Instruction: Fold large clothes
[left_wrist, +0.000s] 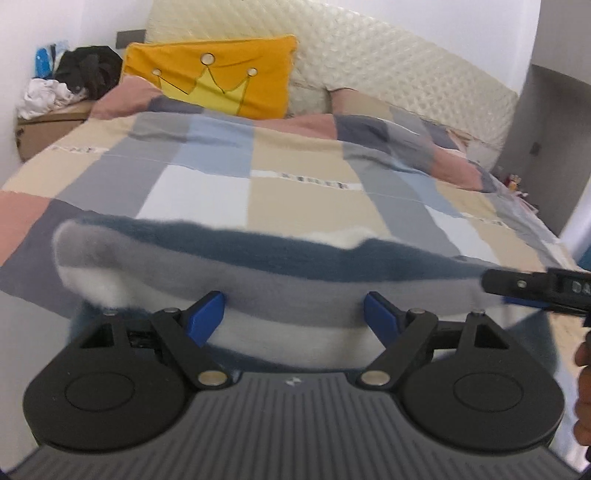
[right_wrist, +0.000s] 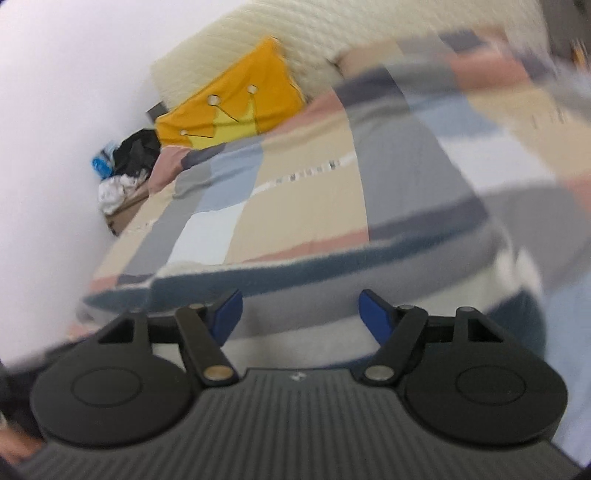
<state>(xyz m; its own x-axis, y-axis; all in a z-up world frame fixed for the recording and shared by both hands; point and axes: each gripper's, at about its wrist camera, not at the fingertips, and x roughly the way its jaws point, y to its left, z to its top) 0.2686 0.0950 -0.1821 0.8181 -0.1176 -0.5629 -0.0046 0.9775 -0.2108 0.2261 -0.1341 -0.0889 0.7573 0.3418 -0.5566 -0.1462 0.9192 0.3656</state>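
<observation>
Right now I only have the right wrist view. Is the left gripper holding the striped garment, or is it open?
Observer: The left gripper is open. The striped garment lies just ahead of its blue fingertips and is not pinched.
Operator: Where does my right gripper sit relative to it?
Observer: In the left wrist view, the right gripper comes in from the right, at the garment's right end.
Operator: How does the garment's left end look?
Observer: It looks rounded over, as if folded, and it rests on the patchwork bedspread.
</observation>
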